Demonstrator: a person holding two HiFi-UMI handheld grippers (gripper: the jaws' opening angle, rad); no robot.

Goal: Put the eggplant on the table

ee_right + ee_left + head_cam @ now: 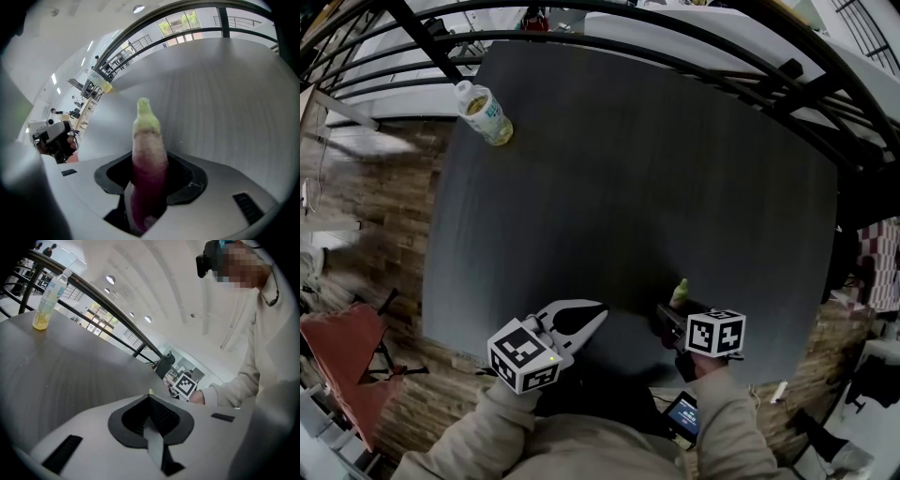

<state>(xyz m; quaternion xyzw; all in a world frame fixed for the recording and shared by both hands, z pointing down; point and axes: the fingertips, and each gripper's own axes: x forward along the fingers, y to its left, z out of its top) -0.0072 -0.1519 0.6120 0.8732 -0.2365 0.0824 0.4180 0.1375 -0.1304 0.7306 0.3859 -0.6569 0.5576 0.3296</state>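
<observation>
While our right gripper (150,164) clamped the eggplant (146,136), green tip forward, over the near edge of the table (628,169) and our left gripper (150,398) sat pinched together and empty, we judged ourselves mid-placement, next needing to lower it onto the top and part the jaws.

Slim eggplant (149,154): deep purple low down, fading through a pale mottled band to a light green tip. Clamped by the purple end between the jaws of the right gripper (673,314), green tip poking out past them toward 12 o'clock. Sits over the dark grey table (656,169), at about 5 o'clock on the top, close to the near edge. Unclear whether touching the surface.
</observation>
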